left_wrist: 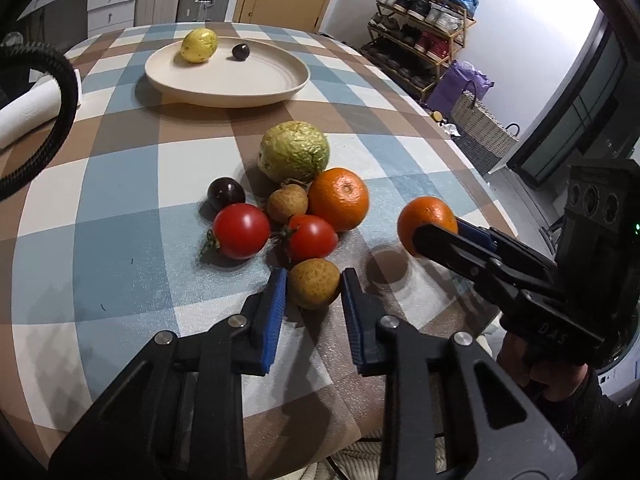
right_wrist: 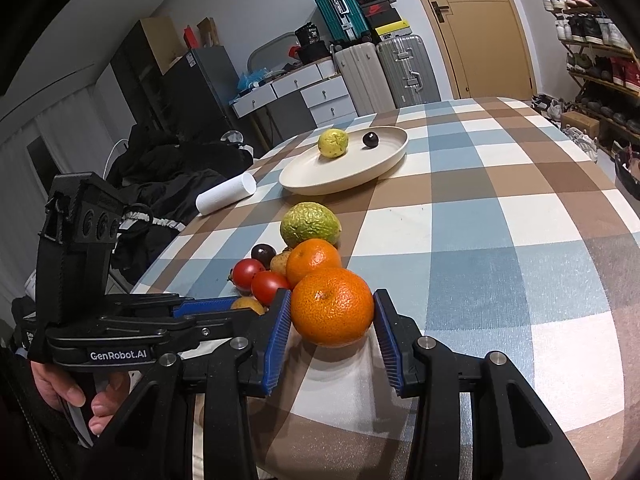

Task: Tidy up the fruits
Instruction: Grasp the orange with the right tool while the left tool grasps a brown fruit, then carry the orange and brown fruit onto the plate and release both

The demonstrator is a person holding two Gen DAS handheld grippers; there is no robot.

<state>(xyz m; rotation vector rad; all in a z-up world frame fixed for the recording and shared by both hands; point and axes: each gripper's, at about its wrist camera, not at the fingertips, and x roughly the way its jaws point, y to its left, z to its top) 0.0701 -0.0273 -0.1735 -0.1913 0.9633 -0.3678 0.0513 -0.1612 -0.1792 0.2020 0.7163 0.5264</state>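
Above the desk (right_wrist: 500, 208), right hand-held gripper (right_wrist: 333, 312) seemingly clamps the orange (right_wrist: 332, 306); lift gently toward plate (right_wrist: 344, 184); left hand-held gripper (left_wrist: 314, 280) gapes around a longan (left_wrist: 314, 283).

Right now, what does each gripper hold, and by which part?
The right gripper holds an orange by its sides, lifted. The left gripper holds nothing; its open fingers flank a longan.

Checked table (left_wrist: 120, 184), cream plate (left_wrist: 280, 88), white roll (right_wrist: 226, 193), fruit cluster (7 loose) (left_wrist: 292, 208)
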